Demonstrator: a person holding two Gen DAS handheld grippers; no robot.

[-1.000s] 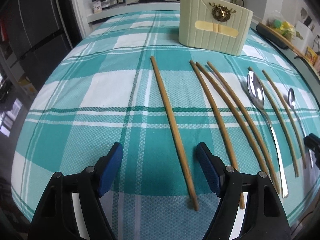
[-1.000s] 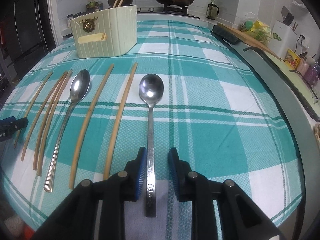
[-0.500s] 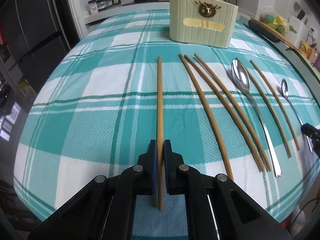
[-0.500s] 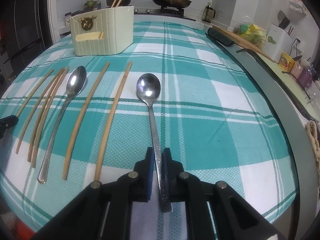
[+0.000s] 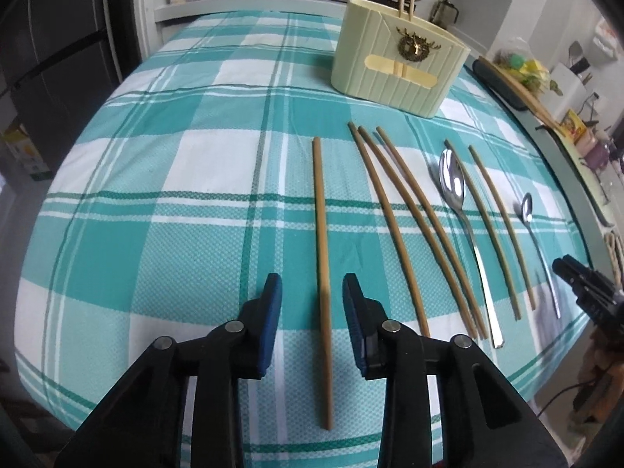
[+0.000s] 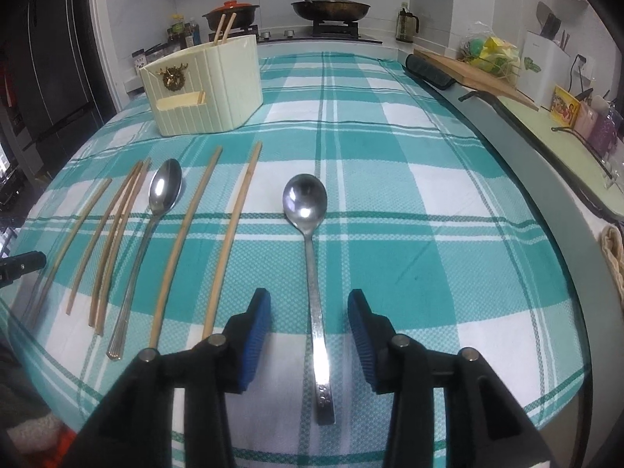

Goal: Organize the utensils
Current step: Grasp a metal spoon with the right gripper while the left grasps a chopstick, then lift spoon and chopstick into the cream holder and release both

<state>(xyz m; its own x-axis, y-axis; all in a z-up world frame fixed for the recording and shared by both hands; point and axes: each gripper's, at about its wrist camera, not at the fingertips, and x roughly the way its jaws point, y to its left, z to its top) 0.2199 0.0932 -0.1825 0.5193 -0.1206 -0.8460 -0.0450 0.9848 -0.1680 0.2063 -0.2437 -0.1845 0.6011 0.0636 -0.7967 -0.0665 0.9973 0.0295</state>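
Observation:
Several bamboo chopsticks and two steel spoons lie in a row on the teal plaid tablecloth. My left gripper is open, its blue pads either side of the leftmost chopstick, not touching it. My right gripper is open astride the handle of the rightmost spoon. A second spoon lies among the chopsticks. A cream utensil holder stands at the far side with two chopsticks upright in it; it also shows in the right wrist view.
A stove with a pan and pot sits behind the table. A cutting board and counter items run along the right. The table's near edge lies just under both grippers.
Both grippers were shut half a second ago, the left on the chopstick and the right on the spoon handle; both have opened, and the chopstick and spoon lie on the cloth.

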